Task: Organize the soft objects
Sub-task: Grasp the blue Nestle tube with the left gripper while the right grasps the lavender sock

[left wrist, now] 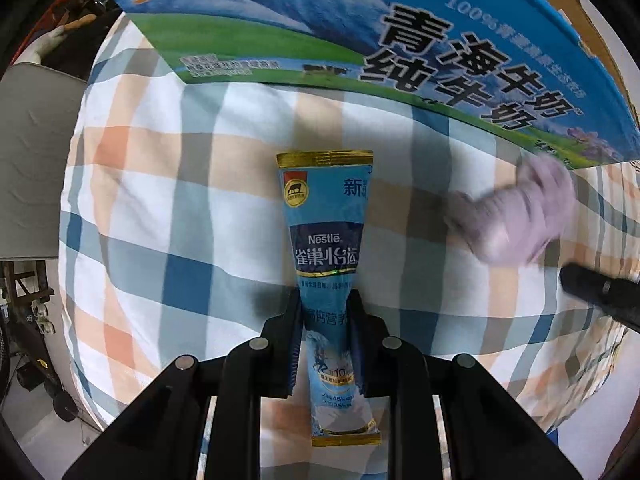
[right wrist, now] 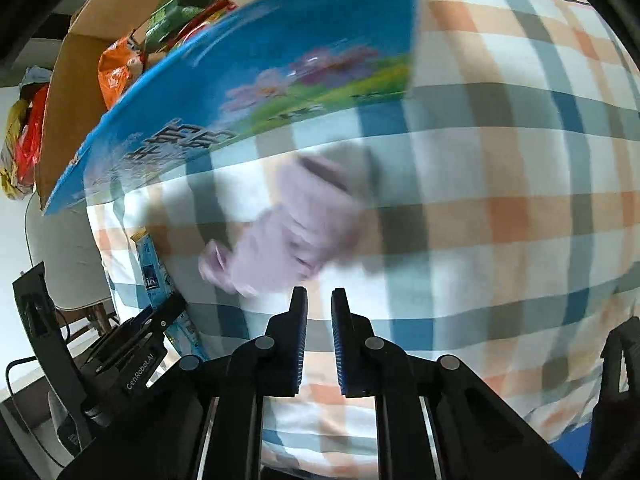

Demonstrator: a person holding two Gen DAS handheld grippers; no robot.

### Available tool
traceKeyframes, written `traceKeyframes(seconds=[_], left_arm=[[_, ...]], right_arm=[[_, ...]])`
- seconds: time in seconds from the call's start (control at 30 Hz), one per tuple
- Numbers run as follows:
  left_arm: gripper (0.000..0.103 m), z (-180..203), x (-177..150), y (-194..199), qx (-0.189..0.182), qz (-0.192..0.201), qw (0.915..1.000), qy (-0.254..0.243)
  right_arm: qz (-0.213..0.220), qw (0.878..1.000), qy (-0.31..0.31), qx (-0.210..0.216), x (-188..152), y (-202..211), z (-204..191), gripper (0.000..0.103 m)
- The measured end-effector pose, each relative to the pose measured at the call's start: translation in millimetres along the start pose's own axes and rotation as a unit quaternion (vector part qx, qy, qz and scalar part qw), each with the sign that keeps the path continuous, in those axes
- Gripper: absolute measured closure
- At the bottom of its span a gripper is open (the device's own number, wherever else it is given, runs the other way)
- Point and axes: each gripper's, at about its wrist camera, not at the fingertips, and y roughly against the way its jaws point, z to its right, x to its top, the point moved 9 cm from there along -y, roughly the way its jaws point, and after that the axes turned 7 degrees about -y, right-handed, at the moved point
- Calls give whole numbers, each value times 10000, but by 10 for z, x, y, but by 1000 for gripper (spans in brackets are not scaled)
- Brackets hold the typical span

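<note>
blue sachet (left wrist: 326,236) points lengthwise toward the carton (left wrist: 360,40).

The blue sachet (left wrist: 326,248) reads "Nestlé" above "雀巢怡运", with "新" near its top and "10" lower down. The milk carton (left wrist: 400,40) carries large black "青海牛奶 纯牛奶" under "100%". The left gripper's body (right wrist: 138,372), seen from the right wrist, bears "GenRobot.AI".

purple cloth (left wrist: 516,216): motion-blurred | milk carton (left wrist: 360,40): cropped at top edge
</note>
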Motion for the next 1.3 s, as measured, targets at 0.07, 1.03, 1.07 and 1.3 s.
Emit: traceKeyframes(seconds=[0.07,1.03,1.07,1.3], left_arm=[[85,17,-6,-9,25,-6,10000,27],[78,-77,-9,-459,47,-248,9992,-294],[77,-88,-4,-484,40,-259,9993,-253],[66,-61,-37,-568,56,-323,9987,-382]], right_arm=[[138,9986,-330,379,80,25,-22,83],[-598,9806,1022,-1559,-44,-360,-74,64],[-578,9811,993,-1560,-16,-414,-92,60],[-417,9842,827,-1507,-129,-611,-310,46]])
